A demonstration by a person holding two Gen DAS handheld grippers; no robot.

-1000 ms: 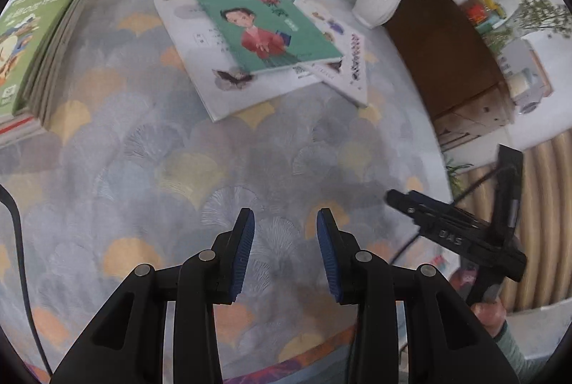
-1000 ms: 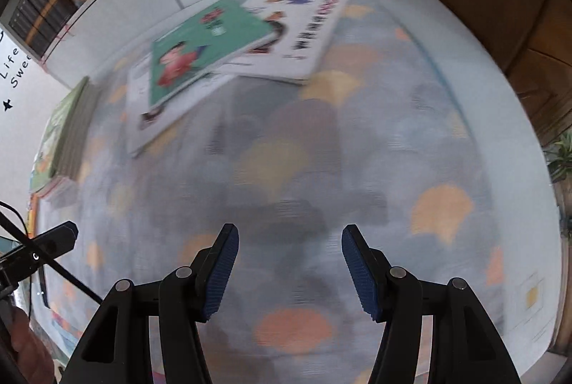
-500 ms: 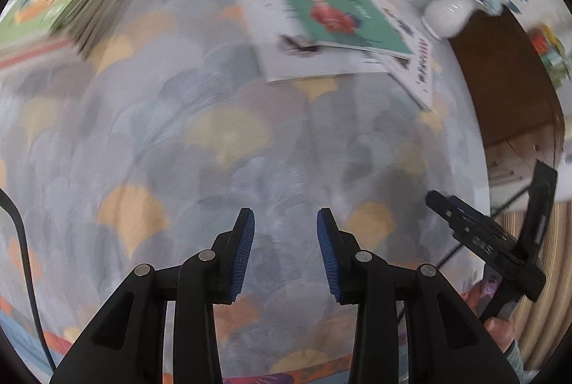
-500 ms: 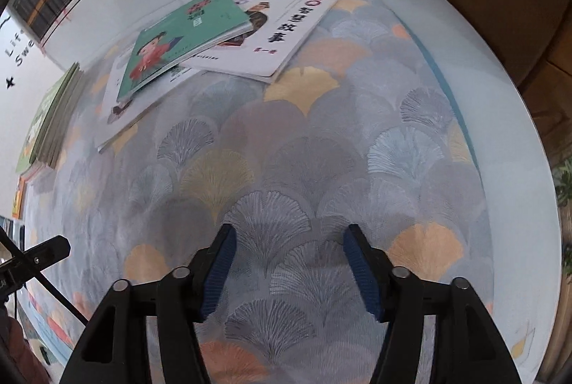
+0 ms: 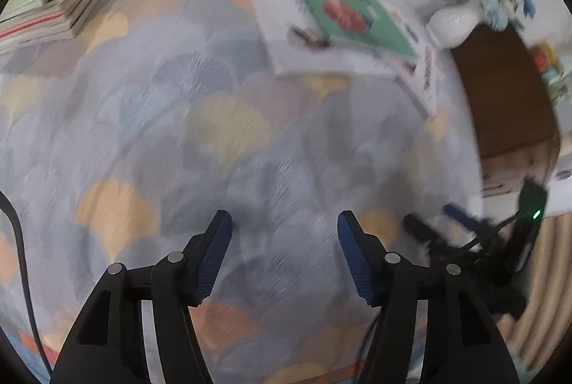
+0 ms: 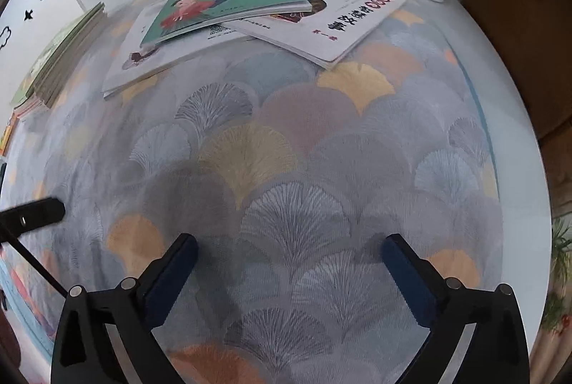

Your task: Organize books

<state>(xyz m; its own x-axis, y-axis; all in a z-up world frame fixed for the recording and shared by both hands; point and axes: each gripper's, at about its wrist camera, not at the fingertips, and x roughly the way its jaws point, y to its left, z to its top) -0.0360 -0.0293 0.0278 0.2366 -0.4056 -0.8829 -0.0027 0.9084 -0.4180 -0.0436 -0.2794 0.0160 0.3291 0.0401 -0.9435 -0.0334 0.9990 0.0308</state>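
Both tongs, the left gripper [image 5: 284,234] and right gripper [image 6: 289,262], hang wide open and empty above the patterned tablecloth [image 6: 307,169], facing a thin, floppy-looking green book [image 6: 228,3] probably best pinched at its overhanging edge.

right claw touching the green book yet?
Apart. The right wrist view shows the right claw open over bare patterned tablecloth, with a wide stretch of cloth between its tips and the green book.
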